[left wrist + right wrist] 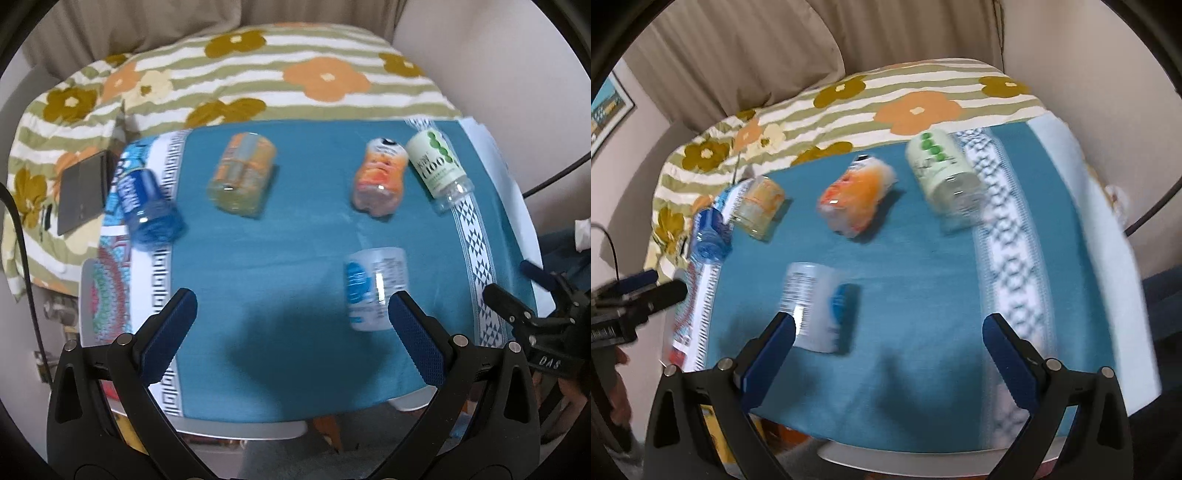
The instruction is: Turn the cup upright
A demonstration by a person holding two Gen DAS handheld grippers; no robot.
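Several plastic bottles lie on their sides on a teal cloth. A clear one with a white and blue label lies nearest, also in the right wrist view. Behind it lie a blue one, a yellow-orange one, an orange one and a white one with green dots. My left gripper is open and empty above the cloth's front, its right finger beside the clear bottle. My right gripper is open and empty, its left finger near the same bottle.
The cloth covers a small white table with patterned borders. A flowered striped blanket lies behind. A dark flat device rests at the left. The right gripper shows at the right edge of the left wrist view.
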